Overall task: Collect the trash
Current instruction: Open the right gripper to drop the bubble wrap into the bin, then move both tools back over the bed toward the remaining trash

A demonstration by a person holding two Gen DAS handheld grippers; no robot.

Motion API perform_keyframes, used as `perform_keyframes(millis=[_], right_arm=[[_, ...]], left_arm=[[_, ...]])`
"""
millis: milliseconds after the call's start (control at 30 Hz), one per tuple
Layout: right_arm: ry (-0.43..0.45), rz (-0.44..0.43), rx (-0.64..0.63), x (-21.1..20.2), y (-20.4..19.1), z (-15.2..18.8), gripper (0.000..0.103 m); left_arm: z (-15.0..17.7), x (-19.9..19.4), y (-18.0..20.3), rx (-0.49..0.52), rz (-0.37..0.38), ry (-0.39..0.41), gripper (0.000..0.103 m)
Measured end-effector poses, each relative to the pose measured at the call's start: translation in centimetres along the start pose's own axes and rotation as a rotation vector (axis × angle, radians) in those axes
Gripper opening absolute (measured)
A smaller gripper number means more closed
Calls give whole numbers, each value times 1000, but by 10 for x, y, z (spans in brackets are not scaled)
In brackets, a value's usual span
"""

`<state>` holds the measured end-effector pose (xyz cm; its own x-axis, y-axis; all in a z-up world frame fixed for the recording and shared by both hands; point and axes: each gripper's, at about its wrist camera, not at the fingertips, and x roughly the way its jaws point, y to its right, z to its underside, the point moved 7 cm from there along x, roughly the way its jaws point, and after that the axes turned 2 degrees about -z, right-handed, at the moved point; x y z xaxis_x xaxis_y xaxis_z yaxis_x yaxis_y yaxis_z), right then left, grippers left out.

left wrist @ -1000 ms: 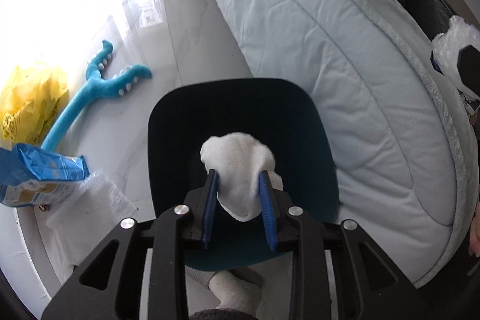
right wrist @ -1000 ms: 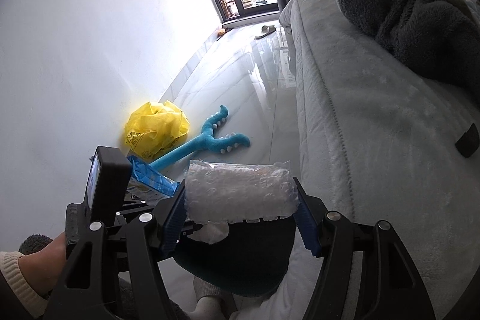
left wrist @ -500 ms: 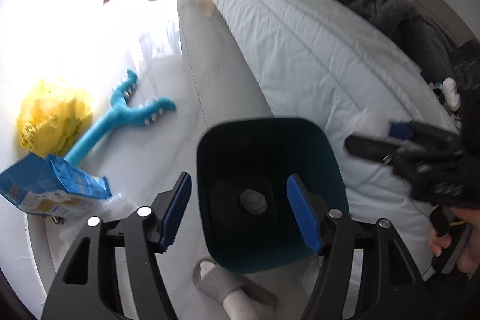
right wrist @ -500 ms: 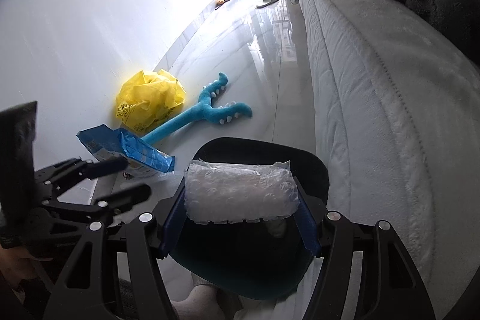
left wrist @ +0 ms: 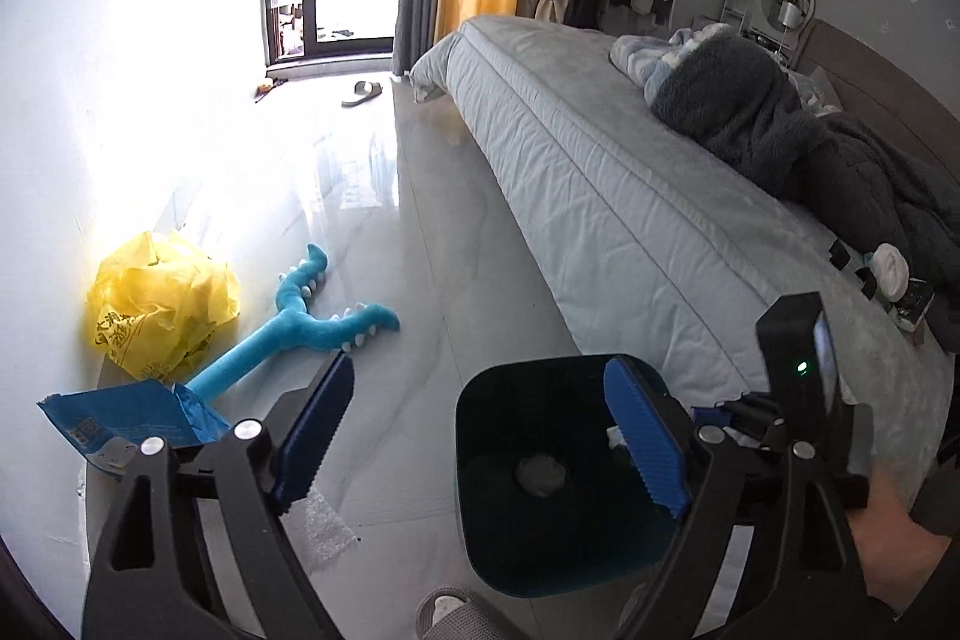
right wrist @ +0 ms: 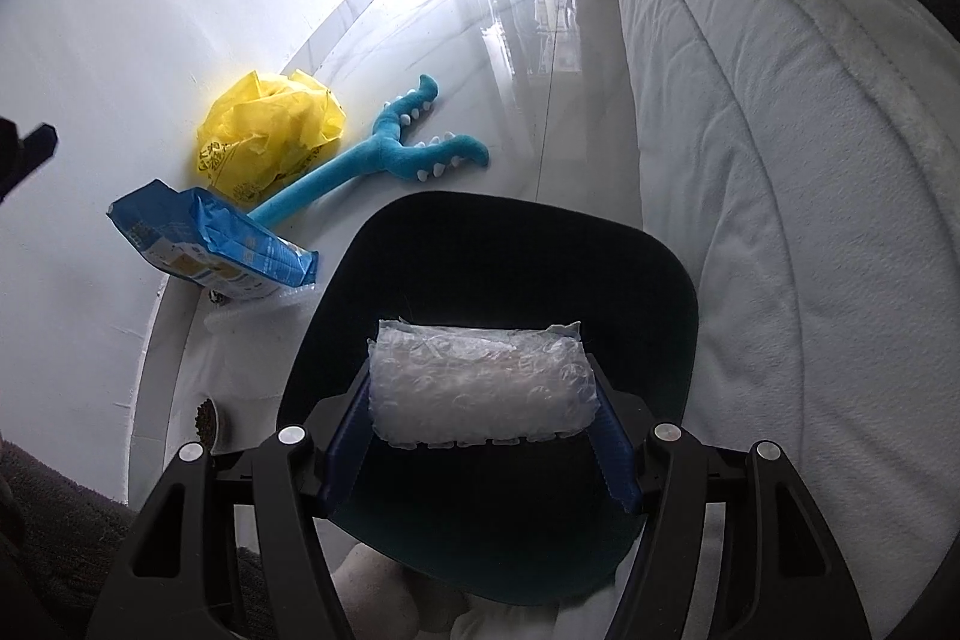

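A dark teal trash bin [left wrist: 510,538] [right wrist: 516,244] stands on the floor beside the bed. A crumpled white tissue [left wrist: 541,473] lies at its bottom. My left gripper [left wrist: 480,436] is open and empty, raised above the floor left of the bin. My right gripper [right wrist: 483,442] is shut on a roll of bubble wrap [right wrist: 480,388] and holds it over the bin's mouth. A yellow plastic bag [left wrist: 162,304] [right wrist: 270,142] and a blue wrapper [left wrist: 126,418] [right wrist: 210,244] lie by the wall. A loose piece of bubble wrap [left wrist: 327,526] lies on the floor.
A blue plush toy [left wrist: 306,328] [right wrist: 384,154] lies on the glossy floor. The bed [left wrist: 630,196] [right wrist: 780,160] runs along the right, with a dark blanket [left wrist: 780,130] on it. A slipper [left wrist: 363,91] lies near the balcony door. A small bowl [right wrist: 210,415] sits by the wall.
My left gripper opened and dropped the white tissue into the bin, then lifted and tilted up. My right gripper moved the bubble wrap over the bin's mouth.
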<state>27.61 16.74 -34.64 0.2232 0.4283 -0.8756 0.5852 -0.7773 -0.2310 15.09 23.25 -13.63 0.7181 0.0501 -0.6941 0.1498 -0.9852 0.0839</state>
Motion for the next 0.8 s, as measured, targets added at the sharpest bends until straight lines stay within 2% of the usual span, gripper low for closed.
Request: perform_keyframes(millis=[267, 433, 600, 800], right_arm=[[-55, 43, -9, 18, 4, 9, 67], [-55, 41, -27, 9, 2, 10, 73], [-6, 5, -39, -14, -4, 4, 76], [98, -38, -79, -53, -10, -8, 79]], left_arm=[[-28, -28, 9, -19, 21, 111, 94], [-39, -38, 15, -30, 36, 145, 94], [-46, -44, 23, -15, 37, 176, 94], [-55, -51, 34, -26, 48, 194, 94]])
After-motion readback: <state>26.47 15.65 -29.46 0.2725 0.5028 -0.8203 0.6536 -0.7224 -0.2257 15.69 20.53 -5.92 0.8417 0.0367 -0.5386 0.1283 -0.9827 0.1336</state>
